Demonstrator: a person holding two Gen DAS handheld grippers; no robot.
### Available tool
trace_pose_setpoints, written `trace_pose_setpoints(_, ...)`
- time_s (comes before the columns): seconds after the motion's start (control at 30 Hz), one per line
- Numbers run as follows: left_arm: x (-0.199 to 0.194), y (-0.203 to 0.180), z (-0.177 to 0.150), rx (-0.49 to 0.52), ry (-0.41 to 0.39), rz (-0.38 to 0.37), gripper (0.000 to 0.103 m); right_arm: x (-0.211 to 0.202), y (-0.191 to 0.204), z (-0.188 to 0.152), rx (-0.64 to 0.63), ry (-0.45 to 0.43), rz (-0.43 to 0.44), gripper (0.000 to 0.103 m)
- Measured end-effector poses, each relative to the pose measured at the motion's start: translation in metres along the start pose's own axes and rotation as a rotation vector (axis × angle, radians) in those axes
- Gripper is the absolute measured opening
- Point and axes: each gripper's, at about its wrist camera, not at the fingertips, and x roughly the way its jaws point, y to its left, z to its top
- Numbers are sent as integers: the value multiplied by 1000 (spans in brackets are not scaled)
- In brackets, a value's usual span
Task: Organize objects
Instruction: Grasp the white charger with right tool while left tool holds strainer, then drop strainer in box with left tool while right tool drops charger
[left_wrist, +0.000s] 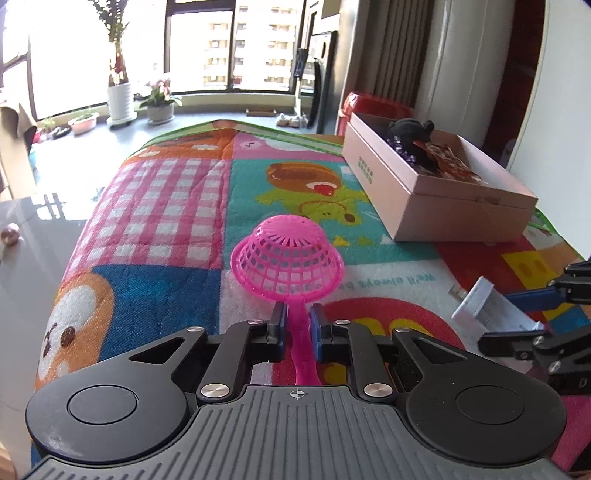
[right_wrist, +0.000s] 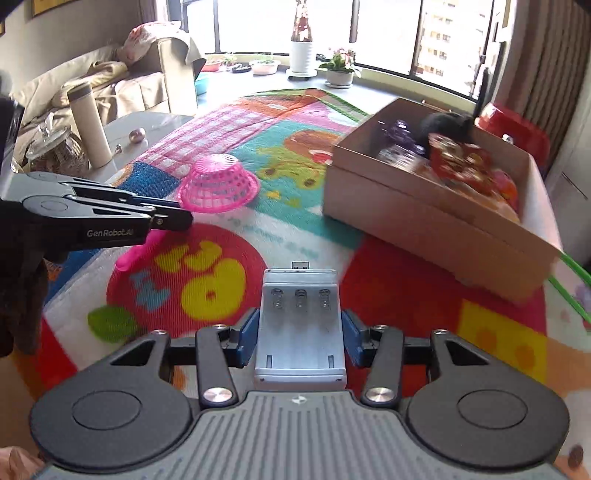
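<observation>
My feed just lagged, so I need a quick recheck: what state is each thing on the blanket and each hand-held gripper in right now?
Left hand-held gripper: shut on the pink strainer's handle.
Pink strainer: held, bowl upside down.
Right hand-held gripper: pads at the sides of the battery charger, grip looks closed.
Battery charger: slots empty, plug end pointing away.
Cardboard box: open, holding a black plush toy and other items.

The left gripper points forward and down, and its jaws are pressed tight on a thin pink handle. The right gripper also points forward and down, just beside the left one. Its blue pads sit against both sides of a white battery charger and hold it.
</observation>
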Motion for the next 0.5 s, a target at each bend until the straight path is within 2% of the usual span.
trace_pose_setpoints(0.1,-11,-7,7,-14,22,-59,16,-26,-22,-14,54,-35,-23,47)
trace_pose_setpoints(0.17,-21,-14,25,-22,-2,-104,16,-42,-38,-21,90,-61,-51,47)
trace_pose_setpoints(0.37,-42,-63,113,127,-187,-143,16,-75,-66,-33,157,-141,-103,47)
trace_pose_setpoints(0.43,-36,-78,141,136,-232,-156,16,-81,-72,-36,178,-158,-105,47)
trace_pose_setpoints(0.5,-19,-90,165,103,-264,-154,16,-83,-76,-39,195,-165,-112,47)
